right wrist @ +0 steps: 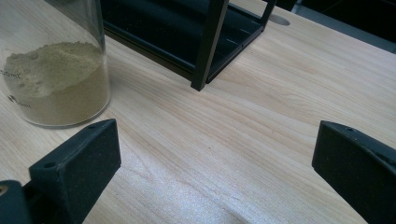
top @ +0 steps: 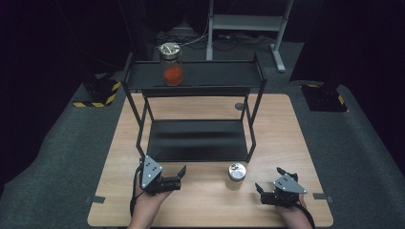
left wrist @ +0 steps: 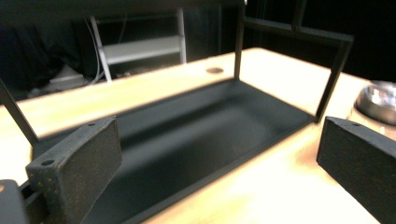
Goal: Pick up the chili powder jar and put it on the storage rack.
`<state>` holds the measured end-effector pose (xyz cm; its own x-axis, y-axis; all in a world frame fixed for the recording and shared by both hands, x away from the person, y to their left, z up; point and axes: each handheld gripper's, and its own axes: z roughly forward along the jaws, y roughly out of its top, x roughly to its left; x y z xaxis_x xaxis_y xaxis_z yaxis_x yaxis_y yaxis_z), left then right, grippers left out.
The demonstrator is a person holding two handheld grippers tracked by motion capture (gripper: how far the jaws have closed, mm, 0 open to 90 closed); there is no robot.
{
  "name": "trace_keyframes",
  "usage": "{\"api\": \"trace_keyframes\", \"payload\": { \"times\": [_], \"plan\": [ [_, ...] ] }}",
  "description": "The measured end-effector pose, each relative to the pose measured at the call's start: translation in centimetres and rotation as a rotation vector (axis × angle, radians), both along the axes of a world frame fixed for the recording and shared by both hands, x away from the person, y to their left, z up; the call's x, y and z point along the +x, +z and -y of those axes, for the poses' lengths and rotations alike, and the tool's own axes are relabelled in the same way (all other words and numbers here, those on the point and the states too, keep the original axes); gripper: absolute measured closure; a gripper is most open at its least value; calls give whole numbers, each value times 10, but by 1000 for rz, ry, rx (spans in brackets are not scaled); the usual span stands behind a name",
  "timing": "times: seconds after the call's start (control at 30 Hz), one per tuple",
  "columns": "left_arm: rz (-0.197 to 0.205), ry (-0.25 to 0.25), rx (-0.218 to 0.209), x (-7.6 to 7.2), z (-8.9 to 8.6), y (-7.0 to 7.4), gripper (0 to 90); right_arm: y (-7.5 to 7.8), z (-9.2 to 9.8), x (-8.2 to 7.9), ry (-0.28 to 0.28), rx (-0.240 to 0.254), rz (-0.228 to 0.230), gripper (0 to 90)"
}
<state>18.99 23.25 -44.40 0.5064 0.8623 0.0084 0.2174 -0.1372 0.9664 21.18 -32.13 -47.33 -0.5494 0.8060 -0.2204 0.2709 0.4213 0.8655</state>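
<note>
Both claws stand wide and empty: the right claw (top: 269, 187) near the small glass jar of beige powder with a metal lid (top: 236, 176) on the wooden table (top: 286, 143), the left claw (top: 184, 172) on the jar's other side. A careless approach can tip this jar against the black metal shelf rack (top: 196, 143).

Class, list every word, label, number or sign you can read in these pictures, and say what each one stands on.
No text can be read.
Jar of tan powder: faint print low on the glass, too small and blurred to read.
Jar of orange powder on the rack's top shelf: no label can be made out.
Yellow-and-black stripes on the floor: warning marks, no words.
</note>
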Motion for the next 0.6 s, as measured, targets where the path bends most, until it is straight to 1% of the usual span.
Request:
{"api": "trace_keyframes", "payload": {
  "times": [0.07, 0.17, 0.2, 0.27, 0.3, 0.37, 0.4, 0.43, 0.47, 0.5, 0.53, 0.6],
  "plan": [
    [-20, -4, -4, -1, -1, -7, 4, 0, 0, 0, -1, 0, 1, 2],
    [-46, -11, 13, -2, -1, -17, 4, -1, 0, -1, -3, -1, 5, 2],
    [-66, -16, 22, -2, -2, -21, 4, -1, -1, -1, -5, -2, 6, 2],
    [-86, -25, 20, 0, -4, -25, 4, -1, -2, -2, -9, -4, 8, 2],
    [-94, -26, 32, 1, -4, -27, 4, -1, -2, -2, -10, -5, 9, 2],
    [-109, -27, 75, 3, -3, -30, 4, -1, -3, -2, -15, -6, 12, 2],
    [-123, -27, 91, 4, -2, -32, 4, -1, -3, -3, -18, -7, 13, 2],
    [-137, -29, 96, 5, -3, -34, 4, -1, -3, -3, -21, -7, 16, 2],
    [-154, -32, 110, 7, -2, -35, 4, -1, -3, -4, -22, -7, 16, 2],
    [-170, -29, 143, 8, 1, -32, 5, -2, -3, -4, -23, -6, 17, 2],
    [-144, -23, 186, 5, 6, -32, 5, -2, -3, -5, -23, -5, 20, 2],
    [-143, -30, 217, 5, 10, -31, 5, -2, -3, -5, -25, -2, 19, 2]
  ]
}}
